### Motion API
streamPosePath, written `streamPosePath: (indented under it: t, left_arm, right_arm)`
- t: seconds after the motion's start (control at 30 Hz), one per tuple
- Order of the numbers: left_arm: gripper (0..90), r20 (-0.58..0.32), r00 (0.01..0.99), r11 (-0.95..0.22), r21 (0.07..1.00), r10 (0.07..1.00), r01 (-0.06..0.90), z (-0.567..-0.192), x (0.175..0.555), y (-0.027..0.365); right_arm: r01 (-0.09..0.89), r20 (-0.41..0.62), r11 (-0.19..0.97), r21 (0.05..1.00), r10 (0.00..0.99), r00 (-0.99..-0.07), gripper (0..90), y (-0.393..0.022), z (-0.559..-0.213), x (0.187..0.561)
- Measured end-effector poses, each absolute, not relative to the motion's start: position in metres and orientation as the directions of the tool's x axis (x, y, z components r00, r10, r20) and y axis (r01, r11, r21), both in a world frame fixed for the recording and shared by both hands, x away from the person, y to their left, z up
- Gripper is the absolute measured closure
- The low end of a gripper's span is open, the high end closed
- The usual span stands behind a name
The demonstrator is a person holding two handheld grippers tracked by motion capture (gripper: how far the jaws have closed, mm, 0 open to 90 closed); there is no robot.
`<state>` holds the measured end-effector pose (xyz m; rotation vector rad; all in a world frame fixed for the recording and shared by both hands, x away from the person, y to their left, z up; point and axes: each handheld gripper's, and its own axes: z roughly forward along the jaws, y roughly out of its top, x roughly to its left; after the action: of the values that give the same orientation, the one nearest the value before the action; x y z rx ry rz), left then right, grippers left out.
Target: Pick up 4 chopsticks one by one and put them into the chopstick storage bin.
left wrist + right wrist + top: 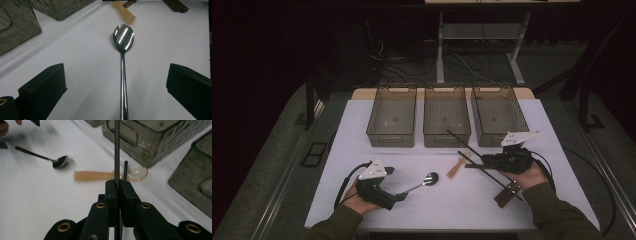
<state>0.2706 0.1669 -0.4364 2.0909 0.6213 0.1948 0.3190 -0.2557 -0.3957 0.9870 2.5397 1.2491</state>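
Our right gripper (117, 186) is clamped on a black chopstick (472, 152) at centre right of the high view; we should lift it level toward the baskets (498, 117). Our left gripper (116, 82), jaws apart, straddles the metal spoon (123, 40) and should close squarely on its handle.

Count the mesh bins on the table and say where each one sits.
3: left bin, middle bin and right bin, in a row along the table's far edge.

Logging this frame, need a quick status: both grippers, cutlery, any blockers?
Left gripper open, jaws either side of metal spoon on table. Right gripper shut on black chopstick. Amber plastic spoon lies just ahead of right gripper; three bins empty.
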Motion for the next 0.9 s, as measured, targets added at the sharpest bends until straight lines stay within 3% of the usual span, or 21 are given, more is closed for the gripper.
streamPosePath:
  t: [0.9]
  left_arm:
    - [1.5, -0.095, 0.866, -0.451, 0.823, 0.491, 0.346, -0.435, 0.269, 0.165]
  right_arm:
    - [0.458, 0.142, 0.401, 0.793, 0.609, -0.781, 85.0, -0.190, -0.370, 0.351]
